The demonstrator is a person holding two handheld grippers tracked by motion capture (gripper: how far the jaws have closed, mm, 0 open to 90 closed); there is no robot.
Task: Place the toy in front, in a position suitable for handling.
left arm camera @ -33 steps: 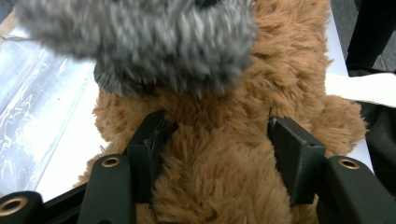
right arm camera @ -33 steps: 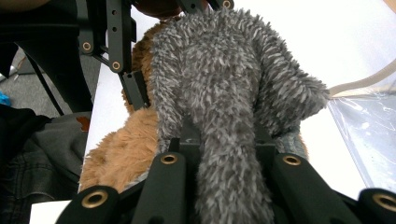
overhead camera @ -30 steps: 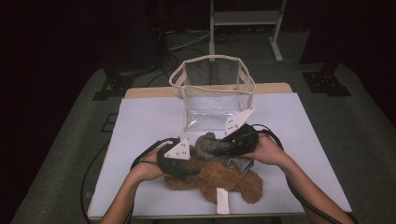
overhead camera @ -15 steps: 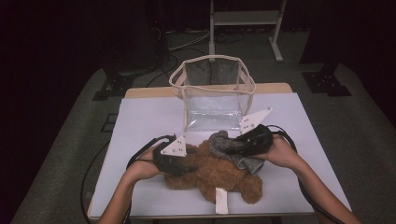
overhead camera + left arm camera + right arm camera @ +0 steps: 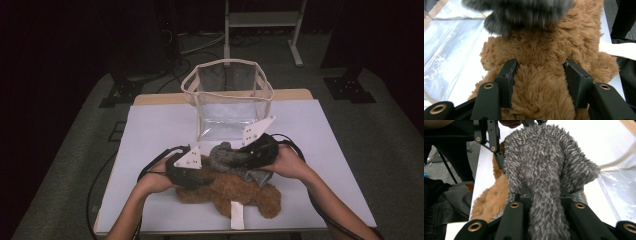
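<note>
Pinching brown plush (image 5: 541, 82), the left hand-held gripper (image 5: 540, 85) — right hand-held gripper (image 5: 546, 202) grips grey plush (image 5: 544, 170).

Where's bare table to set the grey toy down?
Free: the white table left of the clear bin, and the strip between the bin and the table's right edge. Crowded: front centre, where the brown plush, the grey plush and both grippers, left and right, bunch together.

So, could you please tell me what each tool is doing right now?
Left tool: closed on the brown plush toy.
Right tool: closed on the grey plush toy.
</note>
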